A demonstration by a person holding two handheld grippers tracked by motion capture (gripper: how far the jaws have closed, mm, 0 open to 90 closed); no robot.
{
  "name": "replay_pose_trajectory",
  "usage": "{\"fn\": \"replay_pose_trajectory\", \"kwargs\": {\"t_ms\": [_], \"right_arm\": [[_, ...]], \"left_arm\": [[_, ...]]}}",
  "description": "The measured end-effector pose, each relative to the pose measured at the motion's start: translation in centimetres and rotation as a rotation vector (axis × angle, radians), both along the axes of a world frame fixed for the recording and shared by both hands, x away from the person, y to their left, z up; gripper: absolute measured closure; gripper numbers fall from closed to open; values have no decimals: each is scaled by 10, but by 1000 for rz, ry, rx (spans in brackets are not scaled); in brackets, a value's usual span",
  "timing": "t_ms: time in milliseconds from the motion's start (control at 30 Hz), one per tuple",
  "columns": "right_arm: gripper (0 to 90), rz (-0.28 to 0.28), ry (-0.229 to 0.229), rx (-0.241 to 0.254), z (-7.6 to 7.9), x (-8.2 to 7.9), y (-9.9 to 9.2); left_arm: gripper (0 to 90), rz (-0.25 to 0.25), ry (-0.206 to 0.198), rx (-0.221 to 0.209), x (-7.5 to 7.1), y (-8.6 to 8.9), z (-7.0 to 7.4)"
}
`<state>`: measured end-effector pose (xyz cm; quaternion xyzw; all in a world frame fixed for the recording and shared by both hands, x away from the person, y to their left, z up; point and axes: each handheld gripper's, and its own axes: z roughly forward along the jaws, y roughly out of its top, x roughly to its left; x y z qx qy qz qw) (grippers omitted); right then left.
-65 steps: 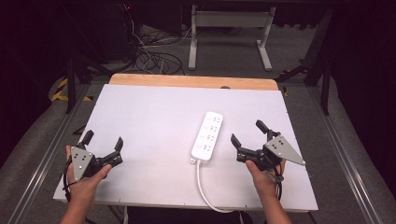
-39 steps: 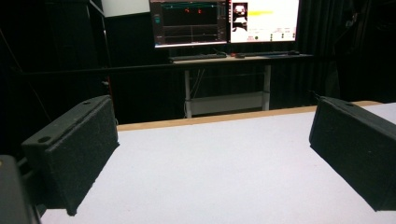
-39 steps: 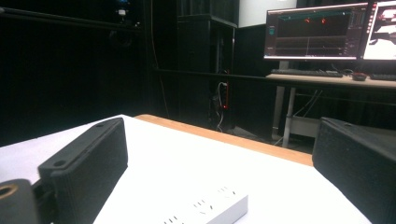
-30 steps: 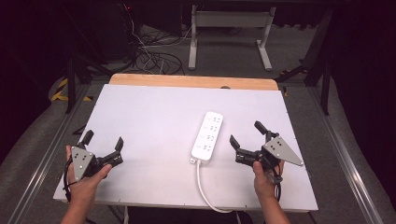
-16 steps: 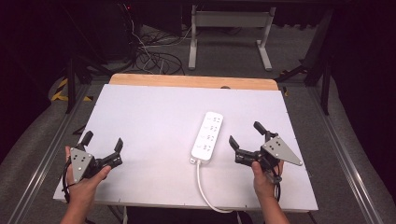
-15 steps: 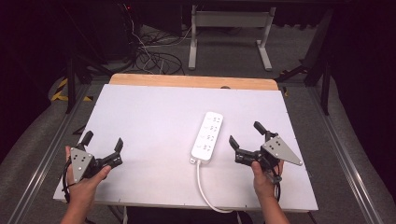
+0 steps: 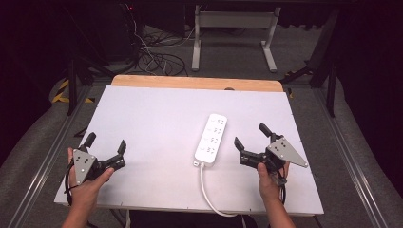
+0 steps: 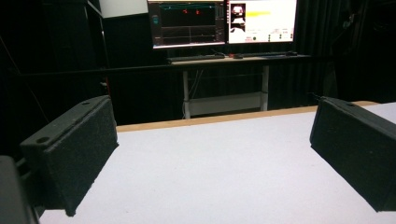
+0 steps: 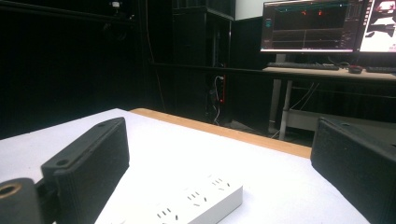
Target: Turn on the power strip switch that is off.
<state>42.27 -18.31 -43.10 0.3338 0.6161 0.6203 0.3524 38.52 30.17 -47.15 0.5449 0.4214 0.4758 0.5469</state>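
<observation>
A white power strip (image 7: 211,137) lies on the white table (image 7: 152,114), right of centre, its long side running away from me. Its white cable (image 7: 205,185) runs from the near end over the table's front edge. My right gripper (image 7: 249,135) is held just right of the strip's near end, open, with nothing between its fingers. In the right gripper view the power strip (image 9: 187,205) lies low between the wide-apart jaws of that gripper (image 9: 219,168). My left gripper (image 7: 105,142) hovers open over the near left of the table; its own view shows that gripper (image 8: 210,158) over bare tabletop.
A wooden strip (image 7: 195,82) borders the table's far edge. Beyond it are floor cables (image 7: 157,57) and a desk frame (image 7: 233,28). Lit monitors (image 8: 219,21) stand on a desk behind. Dark rails run along both sides of the table.
</observation>
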Motion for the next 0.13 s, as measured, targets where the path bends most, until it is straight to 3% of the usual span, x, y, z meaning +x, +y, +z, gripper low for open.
{"fn": "replay_pose_trajectory", "kwargs": {"t_ms": [133], "right_arm": [[49,1,0,0,0,0,0]], "left_arm": [[12,1,1,4,1,0,0]]}}
